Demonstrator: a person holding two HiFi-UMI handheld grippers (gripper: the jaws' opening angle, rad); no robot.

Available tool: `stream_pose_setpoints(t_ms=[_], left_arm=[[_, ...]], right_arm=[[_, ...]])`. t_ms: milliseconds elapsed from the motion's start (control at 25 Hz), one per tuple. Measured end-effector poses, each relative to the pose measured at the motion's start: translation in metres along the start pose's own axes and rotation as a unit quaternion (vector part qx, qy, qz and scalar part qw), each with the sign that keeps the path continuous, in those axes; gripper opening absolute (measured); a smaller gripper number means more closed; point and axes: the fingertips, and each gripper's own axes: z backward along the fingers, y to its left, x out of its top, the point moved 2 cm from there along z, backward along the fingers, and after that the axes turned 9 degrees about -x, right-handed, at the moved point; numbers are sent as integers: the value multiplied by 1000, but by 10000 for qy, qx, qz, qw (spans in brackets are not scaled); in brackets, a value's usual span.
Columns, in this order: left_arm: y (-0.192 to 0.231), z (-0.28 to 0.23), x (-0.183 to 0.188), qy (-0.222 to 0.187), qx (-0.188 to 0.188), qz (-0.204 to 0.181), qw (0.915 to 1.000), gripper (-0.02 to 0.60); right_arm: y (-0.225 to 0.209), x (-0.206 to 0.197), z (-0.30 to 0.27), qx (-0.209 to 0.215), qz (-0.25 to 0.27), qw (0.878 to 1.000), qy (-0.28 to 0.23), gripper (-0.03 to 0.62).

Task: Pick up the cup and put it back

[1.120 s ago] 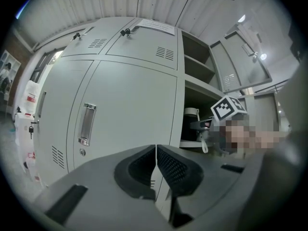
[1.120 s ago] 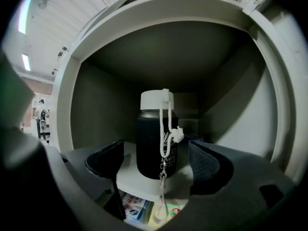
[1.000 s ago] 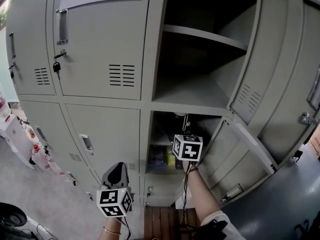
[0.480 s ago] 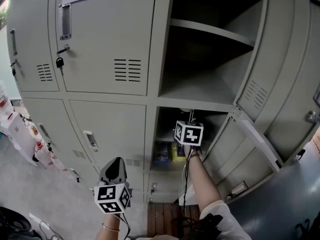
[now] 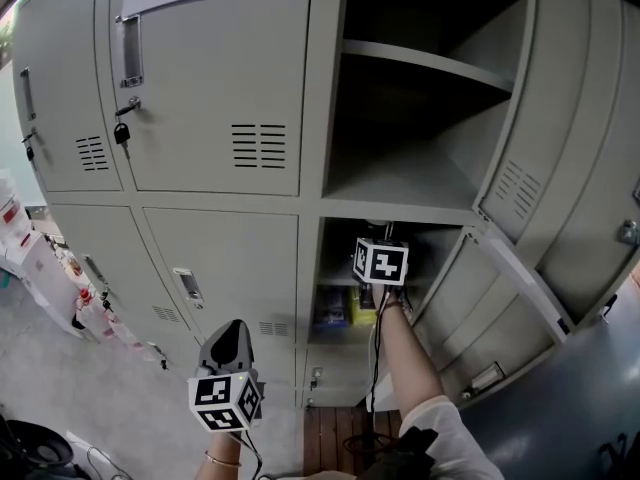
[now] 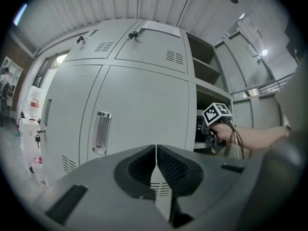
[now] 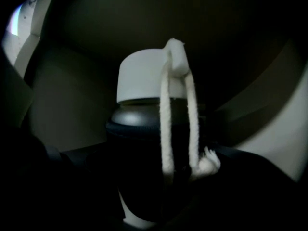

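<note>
The cup (image 7: 144, 167) stands inside the lower open compartment (image 5: 432, 246) of the locker, in deep shadow. It is upright: the white lid (image 7: 142, 78) is on top, the dark body is below, and a pale cord (image 7: 166, 124) hangs down its front.

The right claw (image 5: 372, 290) reaches into this compartment. In the right gripper view the cup fills the middle, directly ahead, with a dark jaw on each side of the body. As far as the darkness allows, I judge that this claw is closed on the cup. The long axis of the cup is vertical and crosses the line of the jaws.

The left claw (image 5: 230, 336) has its jaws pressed together with nothing between them. It hangs low before a closed door (image 5: 225, 258), well apart from the cup, so the right arm is clearly the nearer one.

Toward the person the mouth of the compartment is free. The open lower door (image 5: 500, 303) is at the right, the frame post (image 5: 307, 268) at the left. Above the lid there seems to be little room.
</note>
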Motion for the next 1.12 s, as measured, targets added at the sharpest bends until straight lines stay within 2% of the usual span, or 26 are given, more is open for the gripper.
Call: stream_pose_setpoints(t_ms=[600, 1120], left_arm=[[-1, -3, 8, -56, -99, -35, 9999, 12], [-45, -11, 6, 95, -727, -132, 9972, 12]], right_arm=[[-3, 1, 9, 77, -126, 9999, 84, 420], [-13, 3, 74, 190, -185, 9996, -44, 419]])
